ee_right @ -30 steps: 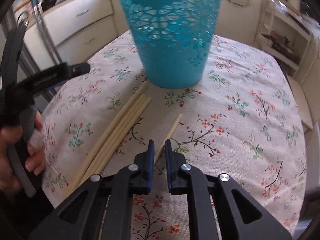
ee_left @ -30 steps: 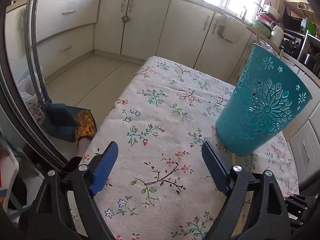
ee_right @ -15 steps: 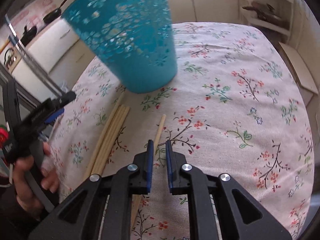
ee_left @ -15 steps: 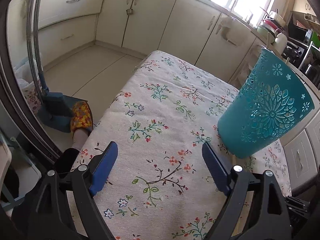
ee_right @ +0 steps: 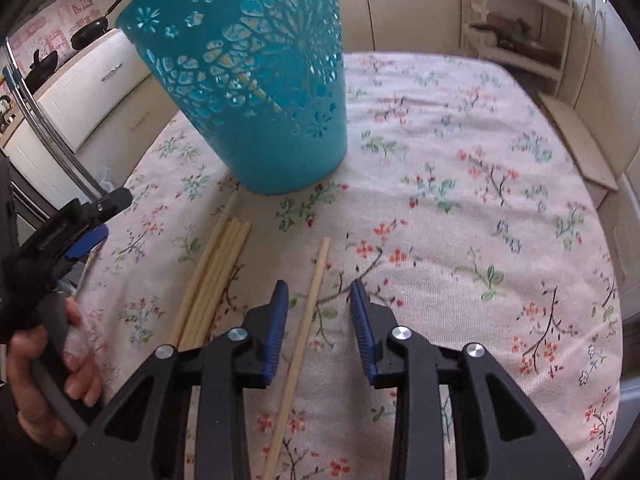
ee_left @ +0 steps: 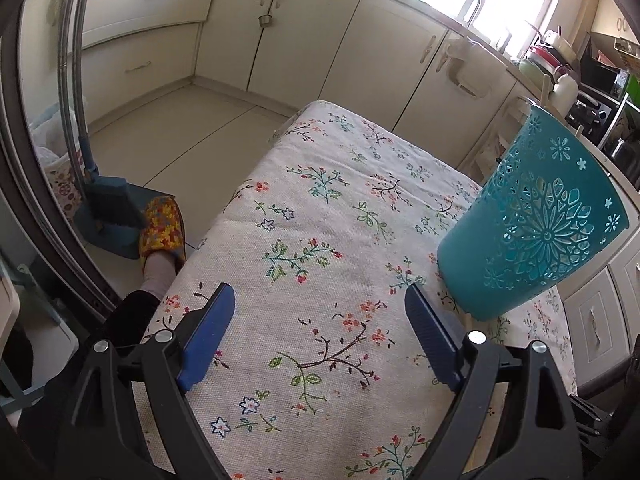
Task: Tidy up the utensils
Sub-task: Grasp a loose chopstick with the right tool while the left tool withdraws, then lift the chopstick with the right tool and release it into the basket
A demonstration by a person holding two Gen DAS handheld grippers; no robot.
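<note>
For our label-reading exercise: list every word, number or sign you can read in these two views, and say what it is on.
None can be read.
Red signs on the wall behind the pans: too blurred to read.
Teal basket: cut-out flowers only, no text.

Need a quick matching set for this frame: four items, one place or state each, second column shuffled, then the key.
Items:
1. teal basket
2. single chopstick
3. chopstick bundle
4. left claw

States:
A. wide open above bare tablecloth, nothing between the jaws
B. lying flat, left of the right claw
C. standing on the table, chopsticks visible inside through the cut-outs
D. lying between the right claw's opening jaws, pads not pressing on it

Pairs: 1-C, 2-D, 3-B, 4-A
</note>
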